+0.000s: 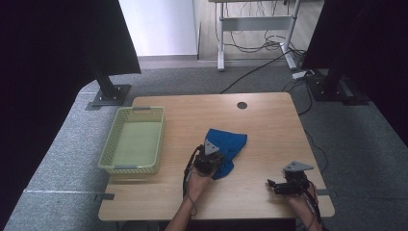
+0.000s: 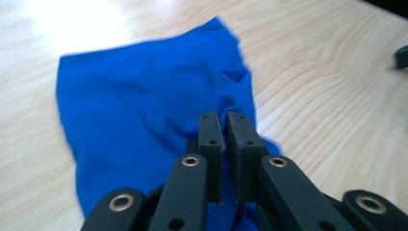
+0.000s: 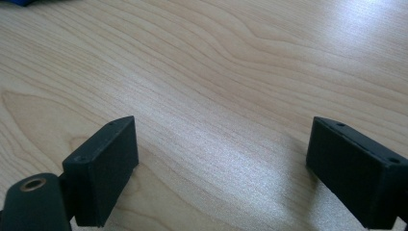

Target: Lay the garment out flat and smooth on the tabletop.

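Left gripper (image 2: 225, 118) was clamped on the cloth (image 2: 144, 110): in the left gripper view the jaws stood nearly together, with blue fabric pinched into the slit between them at the cloth's near edge. In the high view I had that gripper (image 1: 210, 161) just below frame centre, on the lower left corner of the cloth (image 1: 226, 144), which lay bunched on the table (image 1: 269, 125), centre and slightly right. Couldn't tell from the high view whether the pinched corner had left the wood.

Right gripper (image 3: 221, 159) was wide apart, nothing between the jaws, bare table under them. In the high view it sat at the lower right (image 1: 284, 185), well apart from the cloth and idle.

Basket (image 1: 132, 139) was at the left of the frame, near the table's left edge, nothing in it.

My read: the grasp step was done and the carry was up next. The likely target was the basket, since it was the only container out. The next move called for lifting high enough that the hanging cloth clears the basket's rim, going left across the frame, then letting go over the middle. Risk: the pinch was on one edge, so the rest would trail and could drag or catch the rim. The right gripper could have taken the far corner if it drooped.
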A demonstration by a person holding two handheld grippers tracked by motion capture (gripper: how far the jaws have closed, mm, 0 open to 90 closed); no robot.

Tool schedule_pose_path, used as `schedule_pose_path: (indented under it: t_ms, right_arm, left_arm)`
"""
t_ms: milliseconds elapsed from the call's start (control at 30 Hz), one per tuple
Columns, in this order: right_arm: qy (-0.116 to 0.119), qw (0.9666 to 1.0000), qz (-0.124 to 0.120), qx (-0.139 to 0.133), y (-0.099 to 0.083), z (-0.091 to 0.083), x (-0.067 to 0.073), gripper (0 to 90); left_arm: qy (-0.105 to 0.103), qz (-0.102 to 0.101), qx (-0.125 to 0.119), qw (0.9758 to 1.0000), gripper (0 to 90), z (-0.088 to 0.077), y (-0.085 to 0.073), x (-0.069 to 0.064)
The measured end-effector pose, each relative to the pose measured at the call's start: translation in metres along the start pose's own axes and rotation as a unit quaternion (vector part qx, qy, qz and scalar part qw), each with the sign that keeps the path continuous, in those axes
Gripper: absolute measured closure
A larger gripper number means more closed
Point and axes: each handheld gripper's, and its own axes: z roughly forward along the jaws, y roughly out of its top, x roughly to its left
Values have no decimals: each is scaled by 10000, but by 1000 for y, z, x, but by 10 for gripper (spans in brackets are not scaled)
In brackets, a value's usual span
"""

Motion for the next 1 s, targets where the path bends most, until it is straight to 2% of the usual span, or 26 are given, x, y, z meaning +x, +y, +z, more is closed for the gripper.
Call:
schedule_pose_path:
  t_ms: [200,433,567,733,1000]
  right_arm:
    - [0,10000,1,0,0,0,0,106]
    - [-1,10000,1,1,0,0,0,106]
    - [-2,10000,-1,0,0,0,0,106]
    - [-9,10000,1,3,0,0,0,105]
    - [-19,10000,15,4,0,0,0,103]
  left_arm:
    - [84,-142,228,9996,843,9,-15,12]
    - [-30,-231,302,9993,836,13,-19,15]
    - [-171,-246,289,9991,835,16,-20,10]
    - [-325,-265,269,9988,831,22,-18,-3]
    - [-352,-303,105,9989,824,32,-16,-24]
